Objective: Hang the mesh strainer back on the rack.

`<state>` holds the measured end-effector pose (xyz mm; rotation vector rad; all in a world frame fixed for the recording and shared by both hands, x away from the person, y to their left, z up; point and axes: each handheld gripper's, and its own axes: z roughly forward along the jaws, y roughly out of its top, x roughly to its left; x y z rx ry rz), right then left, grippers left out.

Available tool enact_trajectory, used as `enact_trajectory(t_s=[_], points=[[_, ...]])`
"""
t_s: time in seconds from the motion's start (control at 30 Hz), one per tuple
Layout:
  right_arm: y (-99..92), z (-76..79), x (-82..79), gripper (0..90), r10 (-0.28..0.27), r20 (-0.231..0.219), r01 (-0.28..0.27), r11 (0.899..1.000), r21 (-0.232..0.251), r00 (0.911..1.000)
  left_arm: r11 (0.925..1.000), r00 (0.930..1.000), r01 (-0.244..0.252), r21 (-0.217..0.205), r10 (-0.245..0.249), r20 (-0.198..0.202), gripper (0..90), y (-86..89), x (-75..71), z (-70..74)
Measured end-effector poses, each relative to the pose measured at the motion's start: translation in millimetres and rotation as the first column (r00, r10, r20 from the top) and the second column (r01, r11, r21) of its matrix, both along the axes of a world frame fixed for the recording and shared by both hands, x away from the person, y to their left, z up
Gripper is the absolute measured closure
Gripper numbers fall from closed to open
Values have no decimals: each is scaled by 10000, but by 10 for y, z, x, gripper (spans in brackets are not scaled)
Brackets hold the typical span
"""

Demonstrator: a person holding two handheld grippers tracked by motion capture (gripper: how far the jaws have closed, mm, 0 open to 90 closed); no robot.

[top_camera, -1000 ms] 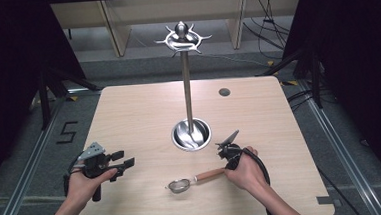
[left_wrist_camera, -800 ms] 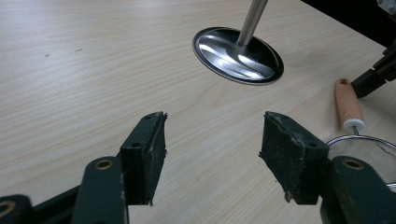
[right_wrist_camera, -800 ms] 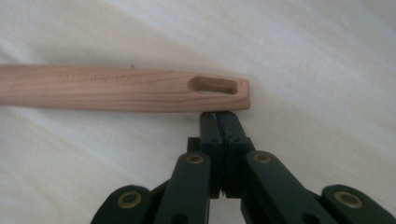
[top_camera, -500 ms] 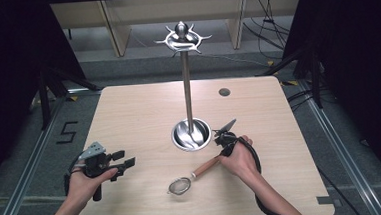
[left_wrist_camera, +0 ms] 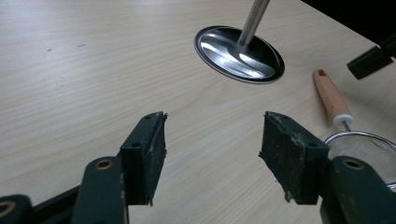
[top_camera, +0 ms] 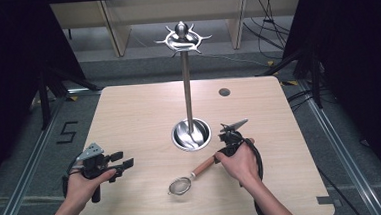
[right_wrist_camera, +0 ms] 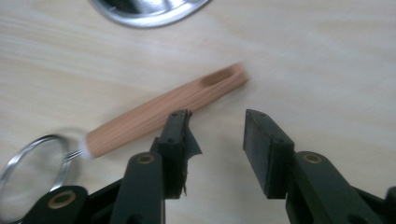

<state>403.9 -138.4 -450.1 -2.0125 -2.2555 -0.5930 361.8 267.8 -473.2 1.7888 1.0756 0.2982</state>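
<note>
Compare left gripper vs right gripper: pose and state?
The left gripper is held over bare table, jaws wide apart; the right gripper sits beside the strainer's wooden handle, jaws less far apart. Left is well away from the strainer; right is right beside it. Both are open, holding nothing.

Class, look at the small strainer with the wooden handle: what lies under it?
The strainer lies flat on the bare wooden table. Nothing else is seen beneath it, though its mesh bowl covers the spot directly below.
</note>
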Motion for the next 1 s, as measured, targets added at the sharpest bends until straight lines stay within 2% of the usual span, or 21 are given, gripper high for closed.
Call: enact_trajectory(t_s=[0.1,0.17,0.23,0.27,0.3,0.4,0.43,0.5,0.53,0.63,0.7,0.73,0.77,0.83,0.93,0.97,1.0], points=[[117,-41,-29,539,272,-696,-250,9991,332,9972,9998,10000,42,173,-42,-26,389,3,9,-18],[198,-51,-8,496,262,-947,-196,9974,695,9952,10000,10000,-70,24,71,-37,389,8,6,-24],[313,-74,1,467,25,-814,34,9974,721,9967,9999,9999,-118,92,118,-49,389,16,10,-12],[333,-89,7,460,180,-870,-128,9981,594,9960,9999,9999,-107,76,108,-23,389,10,15,-9],[363,-111,6,458,84,-997,-21,9979,640,9950,9999,10000,-12,118,12,42,389,5,22,-6],[398,-172,8,430,105,-1113,-65,9993,370,9937,9999,10000,89,129,-89,-24,389,-23,19,-12],[411,-182,11,426,-148,-1062,205,9984,527,9942,9997,9998,183,186,-183,28,389,-22,23,-16],[436,-167,33,413,-351,-1266,420,9978,519,9913,9997,9998,181,150,-181,4,388,-22,22,-16],[448,-175,42,411,-358,-1132,426,9974,578,9929,9998,9998,183,72,-184,24,389,-22,24,-15],[503,-173,81,385,-421,-1497,519,9967,624,9878,9997,9997,224,-50,-224,-8,389,-28,25,-5],[538,-193,99,367,-503,-1610,610,9962,626,9857,9994,9994,337,22,-337,58,389,-30,28,-1],[554,-192,103,367,-527,-1732,673,9946,794,9835,9994,9994,335,-7,-335,85,389,-36,30,-2],[569,-209,106,367,-515,-1686,622,9964,584,9843,9996,9996,282,-71,-282,38,389,-46,32,-3],[580,-232,110,364,-415,-1695,506,9975,501,9847,9994,9994,332,47,-332,35,389,-44,42,-2],[604,-265,112,369,-429,-1847,542,9969,568,9819,9995,9995,305,7,-305,-35,389,-48,46,-11],[624,-266,107,372,-520,-1736,604,9972,437,9834,9992,9992,403,63,-404,16,389,-42,46,-7],[615,-271,107,375,-230,-1618,288,9990,338,9865,9995,9995,329,18,-329,-38,389,-43,42,-6]])
